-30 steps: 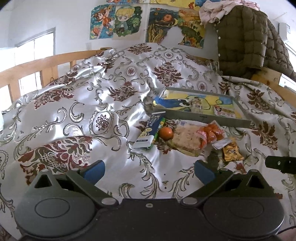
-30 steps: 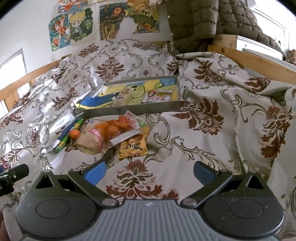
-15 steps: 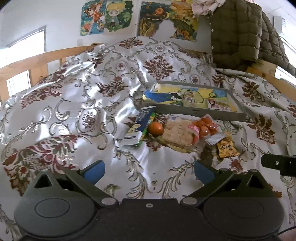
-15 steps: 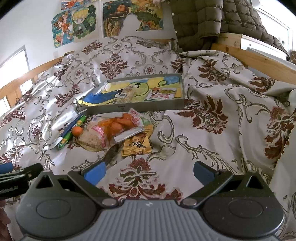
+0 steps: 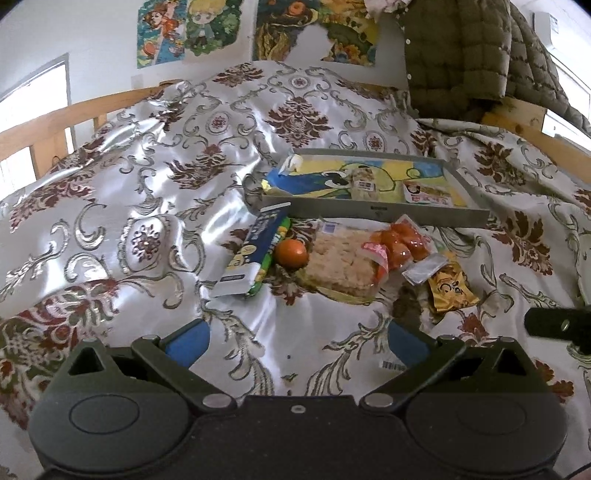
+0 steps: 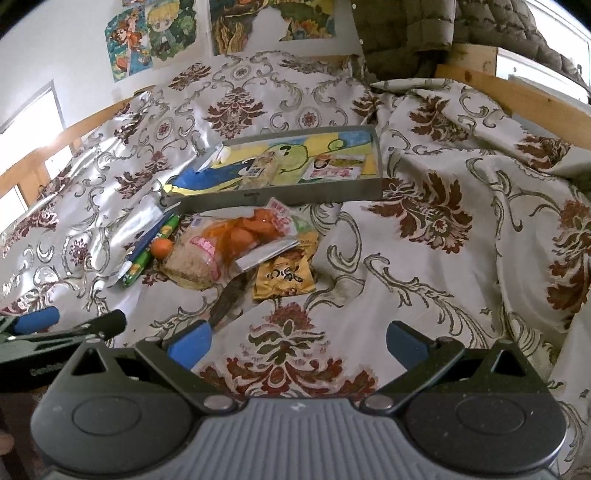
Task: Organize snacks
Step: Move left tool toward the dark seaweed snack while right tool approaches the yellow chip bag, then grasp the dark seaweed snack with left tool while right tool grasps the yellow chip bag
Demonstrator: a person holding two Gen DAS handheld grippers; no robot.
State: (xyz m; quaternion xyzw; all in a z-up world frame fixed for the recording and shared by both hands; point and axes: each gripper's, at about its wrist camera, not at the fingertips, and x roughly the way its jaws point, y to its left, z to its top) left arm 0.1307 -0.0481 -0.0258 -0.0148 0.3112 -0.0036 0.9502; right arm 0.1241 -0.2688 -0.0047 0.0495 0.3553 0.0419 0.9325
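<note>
- The snacks lie in a loose heap on the bedspread (image 5: 155, 206), ahead of both claws and just in front of the grey tray (image 5: 373, 212).
- Leftmost in the heap we see a blue box (image 5: 253, 251) lying over a green pack (image 6: 147, 254), with a small orange (image 5: 291, 254) touching its right side.
- Next comes a clear bag of pale crackers (image 5: 341, 264), then a bag of orange pieces (image 5: 402, 245), a silver sachet (image 5: 424, 269) and a yellow packet (image 5: 452, 288) nearest our right claw.
- Two small snacks already sit in the tray: a wrapped bar (image 5: 364, 182) and a red-and-white packet (image 5: 424, 194).
- Our left claw (image 5: 297, 341) hangs spread wide, nothing between its blue pads (image 5: 188, 339), short of the heap.
- Our right claw (image 6: 297, 341) is likewise released and empty, the yellow packet just ahead of it, a little to the left.
- A quilted jacket (image 5: 465, 55) hangs far beyond the tray, and posters (image 5: 192, 29) are on the wall.
</note>
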